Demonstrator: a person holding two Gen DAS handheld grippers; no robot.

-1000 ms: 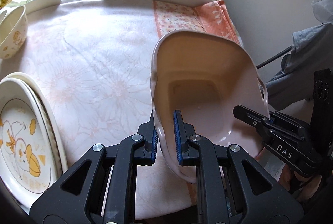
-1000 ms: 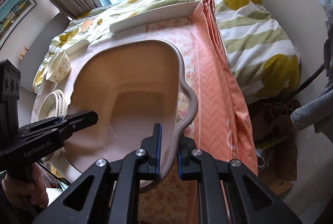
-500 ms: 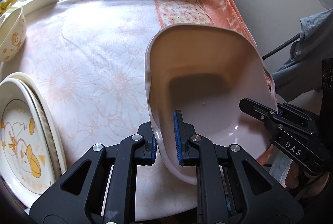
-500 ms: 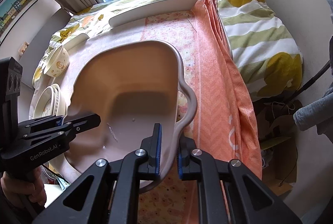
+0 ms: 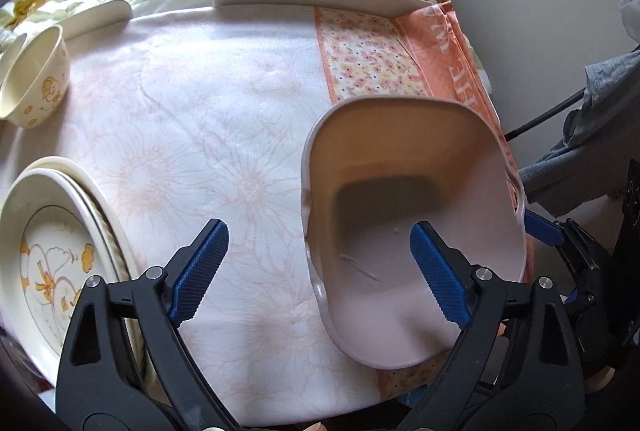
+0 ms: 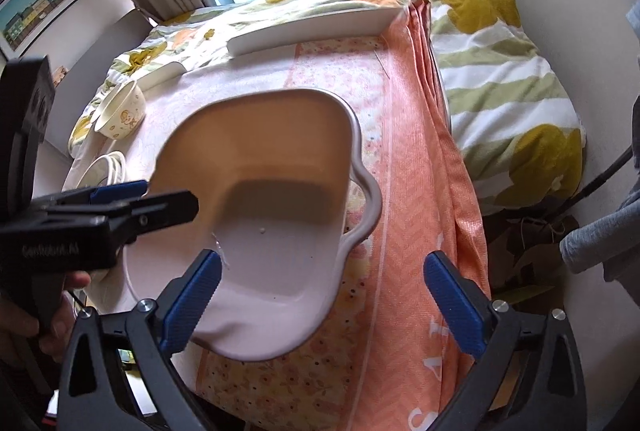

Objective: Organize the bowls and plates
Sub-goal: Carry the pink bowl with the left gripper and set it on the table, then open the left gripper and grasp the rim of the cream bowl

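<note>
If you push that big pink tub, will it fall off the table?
Possibly. The pink tub seems to overhang the table's near edge, so a nudge might tip it. It looks rigid, not floppy. Its smooth glossy inside suggests it may slide easily on the cloth.

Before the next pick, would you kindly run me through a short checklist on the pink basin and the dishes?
1. Left gripper open: ok, jaws spread wide.
2. Right gripper open: ok, neither pad clamps the rim.
3. Pink basin resting on the cloth-covered table: ok, though its near edge seems to overhang the table edge.
4. Basin empty: ok, only small specks inside.
5. Stacked plates in reach: ok, at the left edge.
6. Small bowl upright: not ok, it is tilted.
</note>
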